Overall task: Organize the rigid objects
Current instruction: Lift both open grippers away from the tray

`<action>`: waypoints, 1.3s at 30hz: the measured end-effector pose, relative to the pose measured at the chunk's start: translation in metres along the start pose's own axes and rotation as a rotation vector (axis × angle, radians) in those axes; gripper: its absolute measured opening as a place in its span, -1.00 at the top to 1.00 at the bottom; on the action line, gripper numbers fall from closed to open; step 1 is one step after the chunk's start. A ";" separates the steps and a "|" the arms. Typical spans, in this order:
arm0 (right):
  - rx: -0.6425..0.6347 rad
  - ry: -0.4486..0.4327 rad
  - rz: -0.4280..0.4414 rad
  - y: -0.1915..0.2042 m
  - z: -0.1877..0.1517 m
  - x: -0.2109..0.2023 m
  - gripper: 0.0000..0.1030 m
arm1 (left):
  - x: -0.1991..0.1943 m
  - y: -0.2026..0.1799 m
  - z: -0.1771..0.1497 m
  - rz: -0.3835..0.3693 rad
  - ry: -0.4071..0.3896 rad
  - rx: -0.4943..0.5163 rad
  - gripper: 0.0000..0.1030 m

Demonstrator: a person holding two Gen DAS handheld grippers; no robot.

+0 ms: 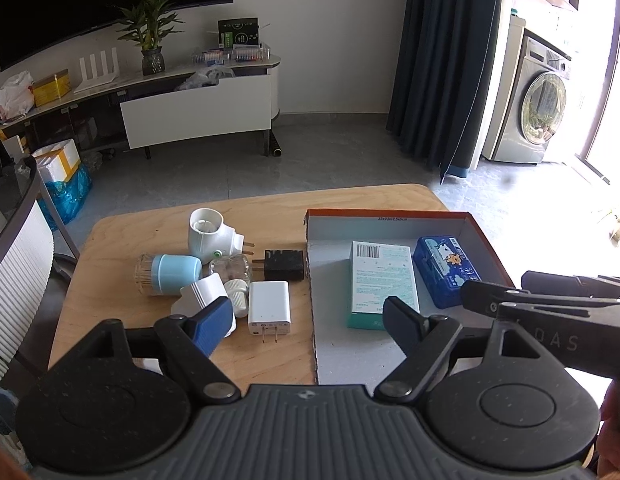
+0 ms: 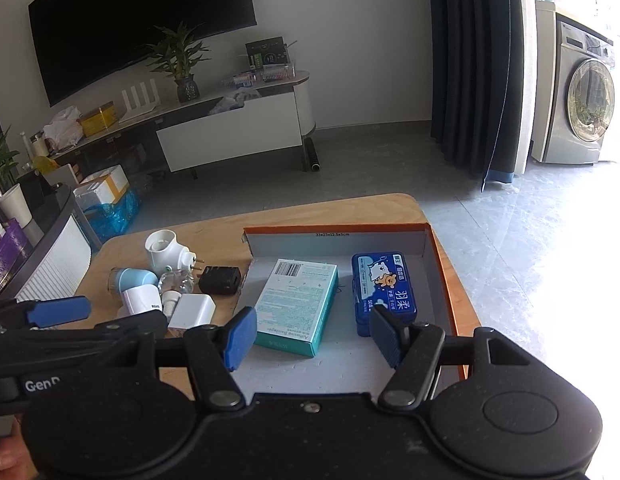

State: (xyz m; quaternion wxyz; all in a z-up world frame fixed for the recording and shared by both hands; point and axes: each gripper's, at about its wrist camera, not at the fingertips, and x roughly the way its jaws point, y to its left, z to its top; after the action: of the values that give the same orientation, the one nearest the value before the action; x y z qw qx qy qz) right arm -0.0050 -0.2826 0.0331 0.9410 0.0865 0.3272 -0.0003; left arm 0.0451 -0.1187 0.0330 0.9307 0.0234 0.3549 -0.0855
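Between picks; both my grippers, left gripper [image 1: 308,320] and right gripper [image 2: 312,332], hang with jaws apart and empty; next, I reckon, close on white charger [image 1: 269,307] for orange-rimmed box [image 1: 390,213].

Under my grippers the table [image 1: 158,232] is pale wood with visible grain, and the tray [image 2: 450,280] ahead is matt cardboard, orange outside, grey inside. The white charger [image 1: 269,308] looks like smooth glossy plastic; my blue pads [image 2: 241,338] are ribbed rubber.
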 end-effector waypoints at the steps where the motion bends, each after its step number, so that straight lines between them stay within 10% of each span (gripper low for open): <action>1: -0.002 0.001 0.002 0.001 -0.001 0.000 -0.48 | -0.001 0.001 0.000 -0.001 0.000 -0.002 -0.63; 39: -0.065 0.077 0.071 0.048 -0.031 0.014 -0.48 | -0.014 0.046 -0.039 0.050 0.030 -0.066 -0.63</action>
State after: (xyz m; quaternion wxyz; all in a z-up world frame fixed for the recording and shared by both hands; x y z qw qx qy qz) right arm -0.0105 -0.2297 0.0080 0.9294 0.0673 0.3598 0.0473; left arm 0.0178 -0.0676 0.0125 0.9273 0.0028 0.3709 -0.0499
